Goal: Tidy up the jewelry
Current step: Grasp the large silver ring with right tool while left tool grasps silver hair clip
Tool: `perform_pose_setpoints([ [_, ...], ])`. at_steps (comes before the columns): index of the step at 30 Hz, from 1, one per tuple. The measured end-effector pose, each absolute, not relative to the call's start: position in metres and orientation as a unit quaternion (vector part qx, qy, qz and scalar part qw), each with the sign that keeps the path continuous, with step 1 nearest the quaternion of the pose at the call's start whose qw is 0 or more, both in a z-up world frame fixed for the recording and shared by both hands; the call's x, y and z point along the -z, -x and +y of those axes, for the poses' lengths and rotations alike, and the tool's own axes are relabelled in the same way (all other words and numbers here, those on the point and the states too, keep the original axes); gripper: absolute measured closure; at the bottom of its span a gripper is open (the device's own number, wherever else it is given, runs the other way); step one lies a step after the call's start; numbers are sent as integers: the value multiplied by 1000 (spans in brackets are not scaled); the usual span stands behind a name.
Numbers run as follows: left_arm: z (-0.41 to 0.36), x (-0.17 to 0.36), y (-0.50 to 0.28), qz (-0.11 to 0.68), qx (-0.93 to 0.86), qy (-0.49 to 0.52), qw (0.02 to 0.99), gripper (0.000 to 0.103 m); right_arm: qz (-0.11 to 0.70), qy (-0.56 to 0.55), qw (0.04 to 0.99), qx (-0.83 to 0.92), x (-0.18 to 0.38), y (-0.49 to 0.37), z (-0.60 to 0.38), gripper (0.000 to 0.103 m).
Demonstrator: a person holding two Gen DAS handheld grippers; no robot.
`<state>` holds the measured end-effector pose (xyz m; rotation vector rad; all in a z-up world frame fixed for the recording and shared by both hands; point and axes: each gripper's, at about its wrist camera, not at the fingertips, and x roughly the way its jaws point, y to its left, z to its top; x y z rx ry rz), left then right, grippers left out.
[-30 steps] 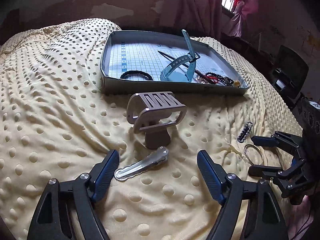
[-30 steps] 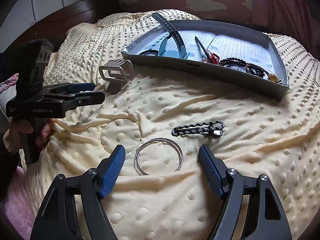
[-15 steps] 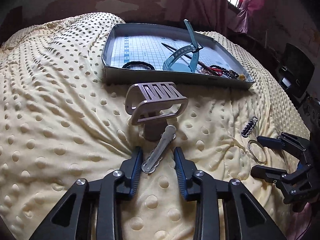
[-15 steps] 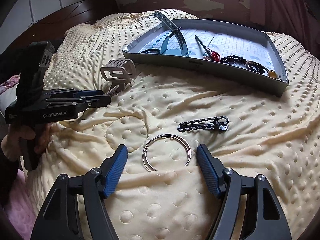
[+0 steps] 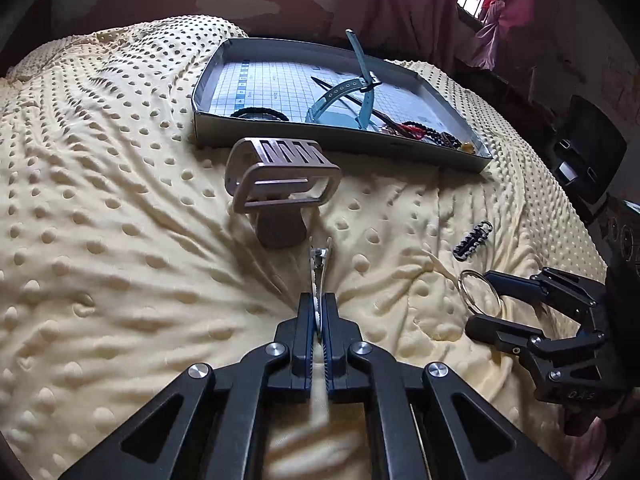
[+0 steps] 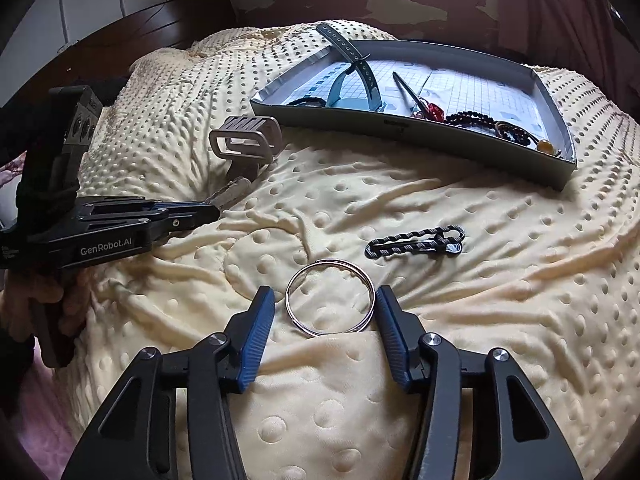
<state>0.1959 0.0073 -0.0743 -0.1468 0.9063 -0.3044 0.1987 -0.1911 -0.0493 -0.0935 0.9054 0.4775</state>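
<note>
My left gripper [image 5: 319,307] is shut on a silver hair clip [image 5: 319,268] that points forward over the yellow blanket, just short of a tan claw clip [image 5: 280,176]. In the right wrist view the left gripper [image 6: 208,211] shows side-on with the hair clip [image 6: 232,193] in its tips. My right gripper [image 6: 325,307] stands open, its fingers on either side of a silver bangle [image 6: 330,297] lying flat. A black-and-grey braided bracelet [image 6: 416,241] lies just beyond. The grey tray [image 6: 420,128] holds a teal strap, a black band and beads.
The dotted yellow blanket [image 5: 100,200] covers the bed, wrinkled around both grippers. A dark headboard [image 6: 160,20] stands at the back left. A person's hand [image 6: 48,304] holds the left gripper's handle. Dark electronics [image 5: 588,160] sit off the bed's right side.
My left gripper has shut on the hair clip, which now points straight ahead. My right gripper has moved forward and narrowed so its fingers flank the bangle.
</note>
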Motion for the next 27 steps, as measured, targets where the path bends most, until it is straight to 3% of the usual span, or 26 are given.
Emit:
perform_pose_setpoints([
  [18,-13,77,-179,446,155,47,880,99,435,43,874,-213,50,-196,-193,63],
  [27,-2,76,-171,422,154,135,883,99,411,37,887,-208,42,-196,-195,63],
])
